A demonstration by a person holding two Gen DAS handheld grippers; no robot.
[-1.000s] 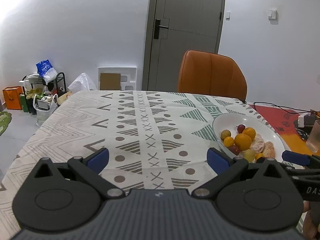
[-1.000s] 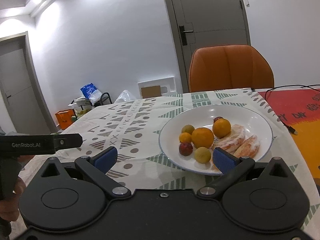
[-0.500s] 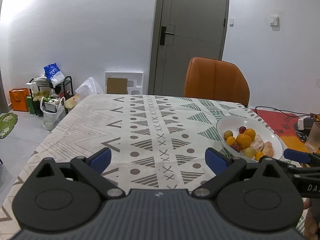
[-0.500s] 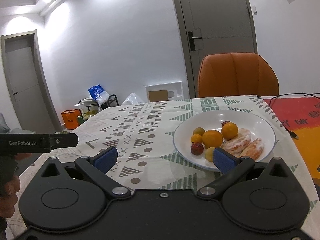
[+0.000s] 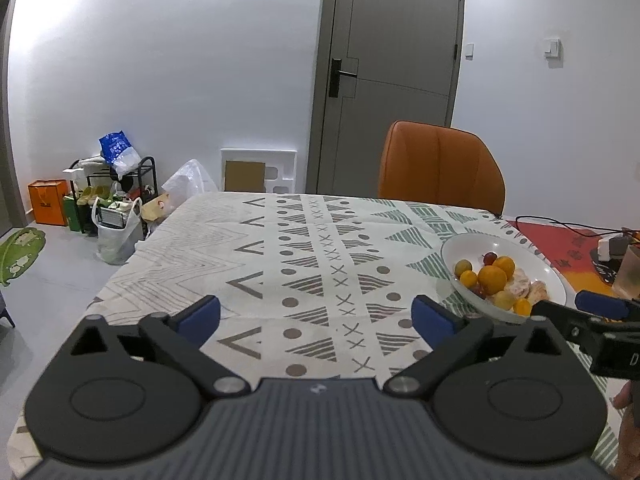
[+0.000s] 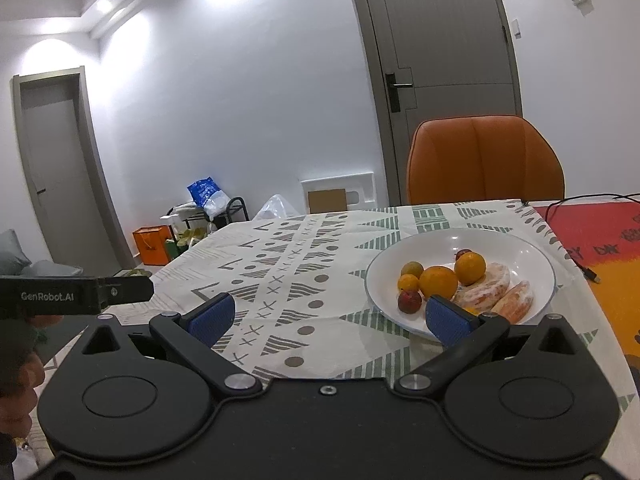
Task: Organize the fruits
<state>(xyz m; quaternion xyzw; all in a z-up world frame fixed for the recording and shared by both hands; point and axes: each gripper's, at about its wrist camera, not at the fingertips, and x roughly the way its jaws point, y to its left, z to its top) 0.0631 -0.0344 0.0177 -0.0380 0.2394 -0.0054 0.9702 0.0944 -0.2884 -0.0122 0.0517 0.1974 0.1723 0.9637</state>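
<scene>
Two black grippers, left gripper (image 5: 316, 316) and right gripper (image 6: 328, 316), are hovering spread and empty over the patterned tabletop (image 5: 280, 248); mixed fruits (image 6: 444, 280) are all sitting in the white ceramic bowl (image 6: 532, 248), apparently already gathered.

Landmark: white plate (image 6: 532, 258), fruit piled in its centre. Left of plate: bare patterned tablecloth (image 5: 280, 264) out to the table edge, open lane. Behind plate: orange chair (image 6: 484, 160) at the far table edge. Right of plate: black cable (image 6: 588, 270) on red mat, charger block (image 5: 610, 245) and frosted cup (image 5: 631, 272) beyond. Near rim partly behind the right gripper (image 6: 334, 318), fingers spread.
</scene>
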